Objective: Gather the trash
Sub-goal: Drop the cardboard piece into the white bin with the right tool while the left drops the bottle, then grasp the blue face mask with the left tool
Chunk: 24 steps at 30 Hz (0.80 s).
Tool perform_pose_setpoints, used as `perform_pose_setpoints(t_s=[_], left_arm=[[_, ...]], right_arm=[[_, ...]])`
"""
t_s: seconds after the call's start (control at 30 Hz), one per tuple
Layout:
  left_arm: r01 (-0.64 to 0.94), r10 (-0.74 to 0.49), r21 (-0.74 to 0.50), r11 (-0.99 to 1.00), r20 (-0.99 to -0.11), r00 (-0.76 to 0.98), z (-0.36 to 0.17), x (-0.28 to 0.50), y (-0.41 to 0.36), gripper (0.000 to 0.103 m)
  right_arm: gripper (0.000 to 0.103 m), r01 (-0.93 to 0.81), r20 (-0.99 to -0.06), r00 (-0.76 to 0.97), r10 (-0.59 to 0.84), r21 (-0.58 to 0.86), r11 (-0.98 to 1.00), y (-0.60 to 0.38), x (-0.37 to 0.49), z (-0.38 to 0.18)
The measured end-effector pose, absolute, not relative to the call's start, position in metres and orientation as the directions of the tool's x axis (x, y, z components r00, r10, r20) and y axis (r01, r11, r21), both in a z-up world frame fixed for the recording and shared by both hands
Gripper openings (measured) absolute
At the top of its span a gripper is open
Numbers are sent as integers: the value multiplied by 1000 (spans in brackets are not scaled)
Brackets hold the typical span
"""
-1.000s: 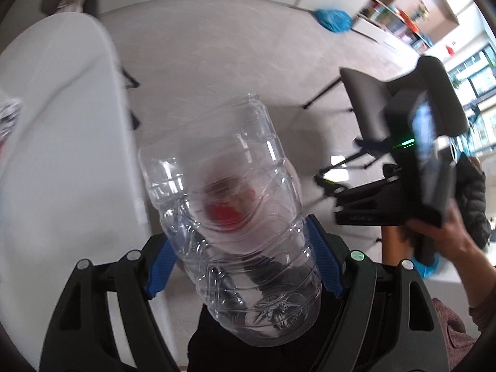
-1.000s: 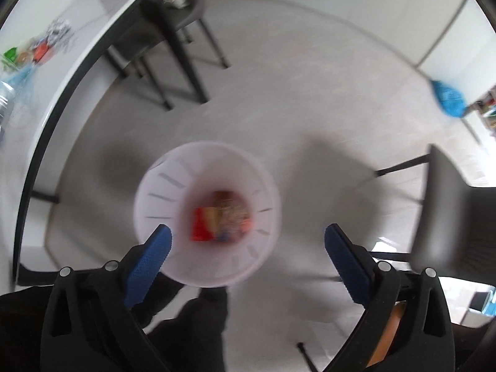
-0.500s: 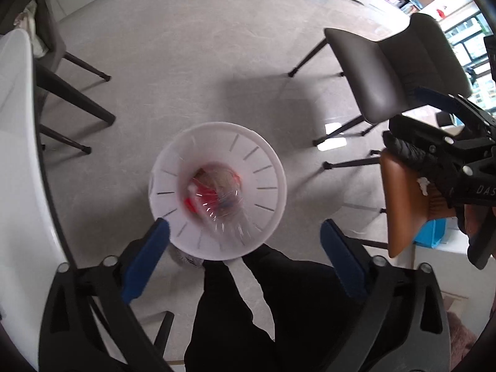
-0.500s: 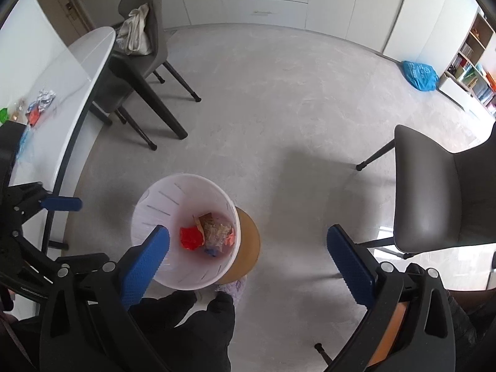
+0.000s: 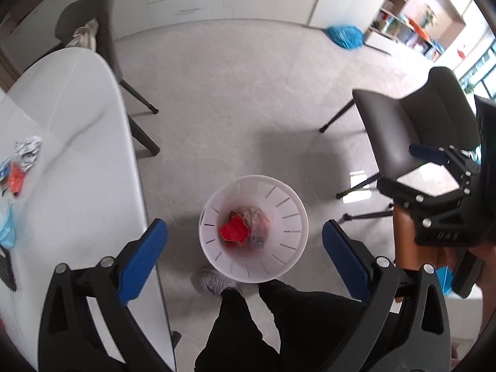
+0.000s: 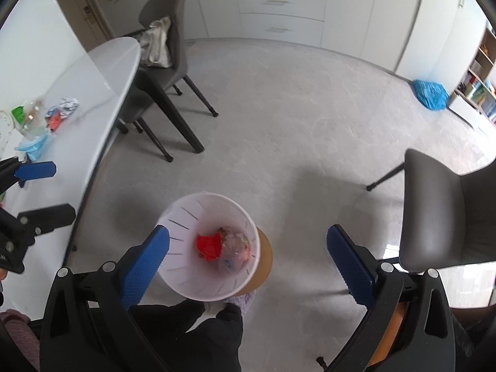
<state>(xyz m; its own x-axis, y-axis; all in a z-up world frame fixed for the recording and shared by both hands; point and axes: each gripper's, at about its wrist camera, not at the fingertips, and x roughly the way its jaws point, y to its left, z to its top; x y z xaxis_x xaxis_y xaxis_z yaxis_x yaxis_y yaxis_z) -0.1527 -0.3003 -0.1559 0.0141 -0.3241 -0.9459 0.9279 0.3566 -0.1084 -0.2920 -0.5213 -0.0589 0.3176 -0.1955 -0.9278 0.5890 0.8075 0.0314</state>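
Observation:
A white slotted bin (image 5: 290, 193) (image 6: 183, 209) stands on the floor below both grippers. Inside it lie a clear plastic bottle (image 5: 258, 224) (image 6: 233, 249) and a red wrapper (image 5: 234, 233) (image 6: 209, 245). My left gripper (image 5: 245, 235) hangs high over the bin, open, with nothing between its blue pads. My right gripper (image 6: 248, 232) is also open and empty above the bin. On the white table (image 5: 77, 155) (image 6: 93, 77) lie a crumpled silver wrapper (image 5: 28, 150) (image 6: 63, 107), red scraps (image 5: 15, 179) and a blue mask (image 5: 6, 229) (image 6: 32, 149).
Grey chairs stand at the table's far end (image 6: 167, 40) and to the right (image 5: 412, 130) (image 6: 446, 214). A wooden stool (image 6: 265, 263) sits under the bin. The person's dark legs (image 5: 248, 325) and a shoe (image 5: 214, 280) are just behind the bin. A blue bag (image 6: 431, 94) lies far off.
A second ago my left gripper held the clear bottle over the bin. Its jaws opened, the bottle fell into the bin, and both grippers rose away from it.

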Motion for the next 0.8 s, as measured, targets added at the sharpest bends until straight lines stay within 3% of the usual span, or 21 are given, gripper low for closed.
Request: perform_pose_setpoints(t_s=[0.53, 0.8], left_arm=[[813, -368, -95, 574, -917, 153, -126, -83, -240, 95], [635, -267, 8, 772, -903, 336, -121, -9, -158, 95]], right_arm=[[101, 442, -906, 401, -134, 64, 895, -479, -209, -42], [101, 225, -891, 453, -31, 80, 971, -417, -117, -35]])
